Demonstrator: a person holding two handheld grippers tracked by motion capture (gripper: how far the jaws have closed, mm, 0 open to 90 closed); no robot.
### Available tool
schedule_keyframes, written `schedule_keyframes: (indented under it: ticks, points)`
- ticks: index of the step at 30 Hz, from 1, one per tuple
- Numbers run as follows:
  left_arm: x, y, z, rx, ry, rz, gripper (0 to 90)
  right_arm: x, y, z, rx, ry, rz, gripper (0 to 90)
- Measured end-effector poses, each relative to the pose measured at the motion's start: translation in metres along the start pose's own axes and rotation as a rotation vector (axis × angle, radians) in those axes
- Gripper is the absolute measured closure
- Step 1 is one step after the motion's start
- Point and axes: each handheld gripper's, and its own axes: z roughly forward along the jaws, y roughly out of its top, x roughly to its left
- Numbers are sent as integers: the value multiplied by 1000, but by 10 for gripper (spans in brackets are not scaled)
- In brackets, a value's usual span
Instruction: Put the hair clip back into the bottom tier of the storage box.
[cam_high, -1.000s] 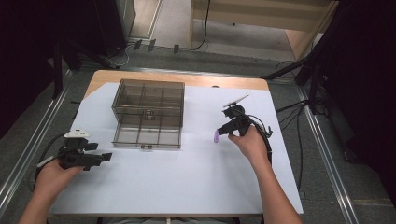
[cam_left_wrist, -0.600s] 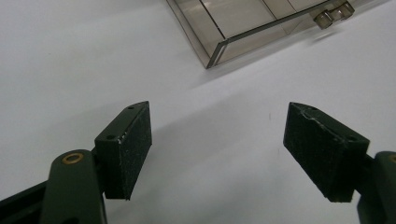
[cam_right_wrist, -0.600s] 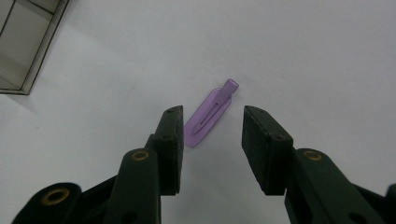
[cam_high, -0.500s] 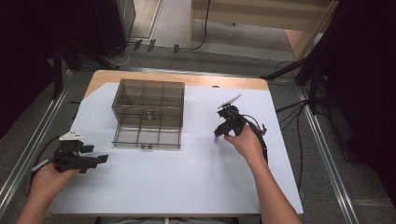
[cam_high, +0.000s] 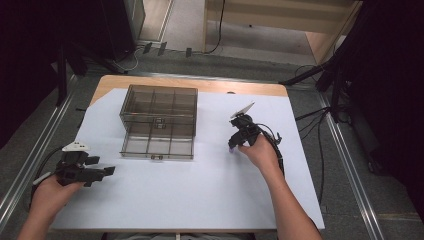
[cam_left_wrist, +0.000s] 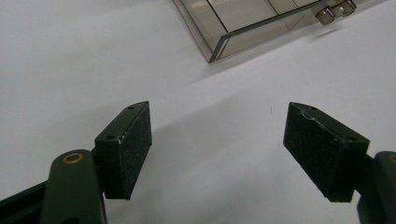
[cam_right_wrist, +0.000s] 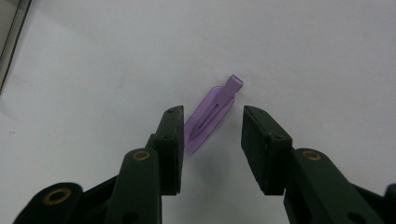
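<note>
In the right gripper view we see the purple clip (cam_right_wrist: 212, 114) lying flat on the white sheet (cam_right_wrist: 303, 56), its long axis running from 7 o'clock to 1 o'clock, with the narrow tab end pointing to 1 o'clock. The right gripper (cam_right_wrist: 212, 144) straddles the clip's lower end with jaws partly apart; one corner of the clip sits just beside the left pad, but we cannot tell whether it touches, and the other pad stands clear.

In the high view the clip (cam_high: 230, 149) lies at 3 o'clock from the clear compartment box (cam_high: 159, 121), well apart from it. The left gripper (cam_high: 102, 171) rests released, at 7 o'clock from the box.

The sheet covers a wooden table (cam_high: 200, 84) on a grey floor. Bare sheet extends toward the near edge between both hands.
</note>
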Motion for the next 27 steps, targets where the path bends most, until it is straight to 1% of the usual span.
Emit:
schedule_keyframes:
  ticks: [15, 16, 19, 21, 25, 27]
  points:
    - [-1, 0, 1, 2, -3, -3, 243, 6, 4, 8, 30, -3, 4, 622]
    - [-1, 0, 0, 4, -4, -3, 243, 7, 4, 9, 31, -7, -1, 625]
    - [0, 0, 0, 4, -2, 0, 243, 8, 4, 9, 34, -8, 3, 627]
    - [0, 0, 0, 5, -4, -3, 243, 8, 4, 10, 45, -13, 4, 631]
    - [-1, 0, 0, 4, -5, -2, 243, 10, 4, 11, 44, -29, -7, 650]
    - [0, 0, 0, 5, -3, -1, 243, 10, 4, 11, 45, -38, -19, 676]
